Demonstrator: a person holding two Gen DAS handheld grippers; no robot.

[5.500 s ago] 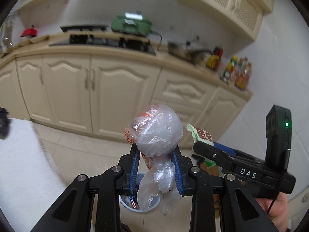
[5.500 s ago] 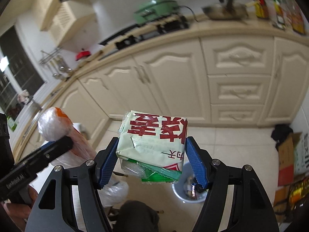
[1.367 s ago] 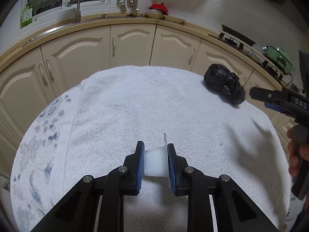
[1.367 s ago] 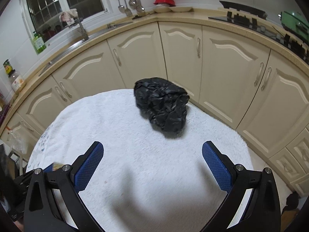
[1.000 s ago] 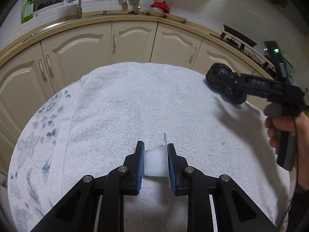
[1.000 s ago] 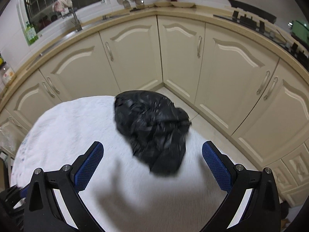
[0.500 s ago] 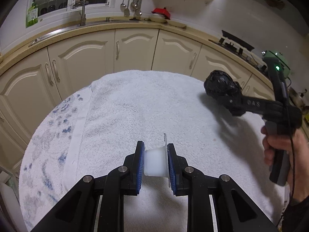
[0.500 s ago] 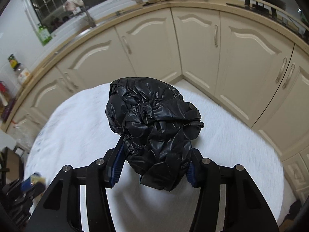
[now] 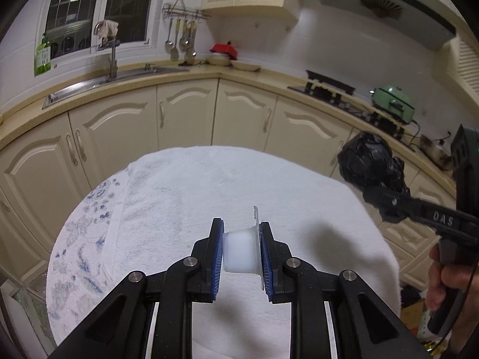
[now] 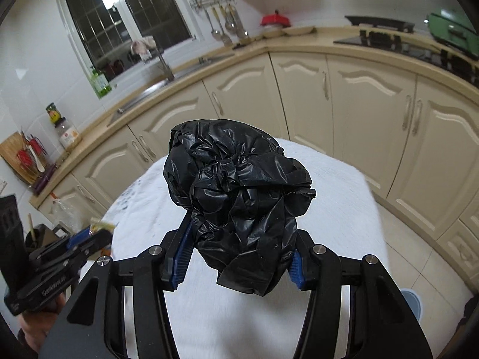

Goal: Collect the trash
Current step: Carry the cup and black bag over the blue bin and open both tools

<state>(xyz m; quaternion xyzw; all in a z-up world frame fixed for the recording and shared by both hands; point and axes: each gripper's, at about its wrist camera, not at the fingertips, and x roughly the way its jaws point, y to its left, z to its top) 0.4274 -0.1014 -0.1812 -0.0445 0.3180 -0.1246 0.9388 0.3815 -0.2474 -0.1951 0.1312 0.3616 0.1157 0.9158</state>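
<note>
Left wrist view: your left gripper is clamped nearly closed on a small white plastic cup, its peeled lid flap standing up beside the right pad. You hold the cup clear above the white towel that covers the round table. At the right of this view, your right gripper carries a crumpled black plastic bag in the air past the table's far right edge, with your hand on its grip.

Right wrist view: the right gripper stands at a middling spread, both blue pads pressed into the black plastic bag. No trash shows on the visible part of the towel.

Judgement: pick-up is complete for both items; you are in the carry step. A bluish round rim shows low at the right on the floor, possibly the bin; I cannot confirm it. The next move calls for bringing both grippers over the bin and parting the pads only once each item hangs above its mouth. The bag is soft and may cling to the pads.
</note>
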